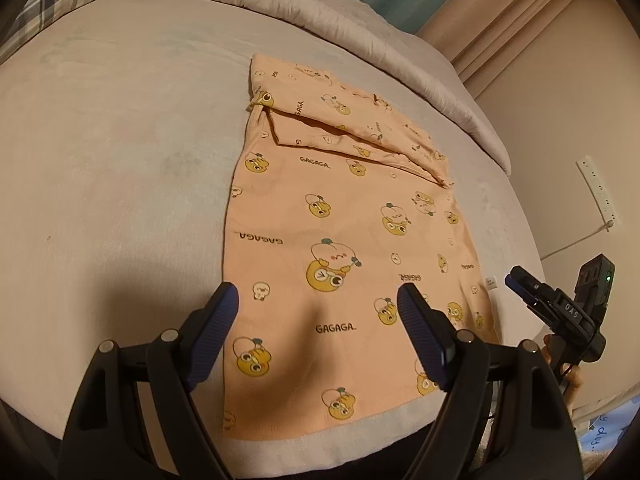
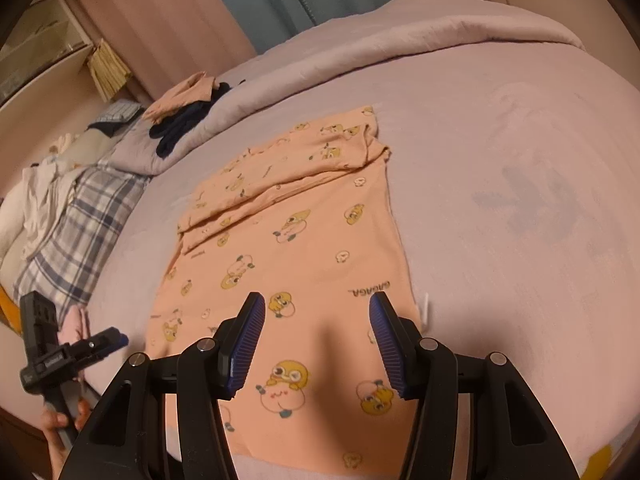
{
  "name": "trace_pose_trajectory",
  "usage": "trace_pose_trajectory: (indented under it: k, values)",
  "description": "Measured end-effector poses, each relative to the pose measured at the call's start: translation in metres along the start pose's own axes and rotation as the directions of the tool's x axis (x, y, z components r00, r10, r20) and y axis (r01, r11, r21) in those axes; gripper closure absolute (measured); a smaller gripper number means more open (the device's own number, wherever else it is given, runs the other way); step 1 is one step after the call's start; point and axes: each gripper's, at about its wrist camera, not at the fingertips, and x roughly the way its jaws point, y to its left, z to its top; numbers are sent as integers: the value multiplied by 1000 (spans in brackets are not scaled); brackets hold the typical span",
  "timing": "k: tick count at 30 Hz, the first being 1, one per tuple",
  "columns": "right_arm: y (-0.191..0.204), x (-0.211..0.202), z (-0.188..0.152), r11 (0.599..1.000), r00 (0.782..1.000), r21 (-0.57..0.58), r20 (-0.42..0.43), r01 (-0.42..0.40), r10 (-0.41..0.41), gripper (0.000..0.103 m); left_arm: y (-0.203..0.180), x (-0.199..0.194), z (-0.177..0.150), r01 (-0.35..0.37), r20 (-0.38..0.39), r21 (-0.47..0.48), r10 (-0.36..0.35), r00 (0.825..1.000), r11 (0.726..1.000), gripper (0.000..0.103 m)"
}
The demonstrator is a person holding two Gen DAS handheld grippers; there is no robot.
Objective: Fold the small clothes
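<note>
A peach garment [image 1: 344, 248] printed with yellow cartoon ducks lies flat on the bed, and its far end is folded over into a thick band [image 1: 340, 120]. My left gripper [image 1: 318, 296] hovers over the near left part of the cloth, open, with nothing between its fingers. My right gripper [image 2: 317, 304] hangs above the near right part of the same garment [image 2: 296, 248], also open and empty. Each gripper shows in the other's view: the right gripper [image 1: 520, 280] just past the cloth's right edge, the left gripper [image 2: 116, 338] off its left edge, held by a hand [image 2: 60, 424].
The bed sheet [image 1: 120, 160] is pale grey. A rolled duvet [image 2: 320, 60] runs along the far side, with dark and peach clothes [image 2: 184, 116] piled on it. A plaid pillow [image 2: 80, 232] lies at the left. A power strip [image 1: 600, 196] hangs on the wall.
</note>
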Motion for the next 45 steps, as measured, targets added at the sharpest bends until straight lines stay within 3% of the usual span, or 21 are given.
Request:
trace_pose_trajectory:
  k: [11, 22, 31, 39, 45]
  values:
    - [-7, -12, -8, 999, 999, 13, 15, 36, -36, 48, 1, -18, -5, 14, 58, -7, -14, 998, 1000, 21]
    - [-33, -14, -11, 993, 996, 69, -16, 91, -90, 48, 21, -10, -9, -3, 29, -56, 5, 1000, 998, 21]
    - [-46, -1, -6, 994, 995, 84, -87, 63, -56, 48, 45, -9, 9, 111, 39, -122, -107, 993, 986, 21]
    - [-58, 11, -4, 994, 990, 88, -132, 60, -48, 48, 57, 9, 10, 159, 6, -197, -161, 987, 967, 21]
    - [-68, 19, 1, 997, 981, 68, -191, 40, -27, 48, 53, 21, -4, 154, -60, -164, -165, 984, 974, 21]
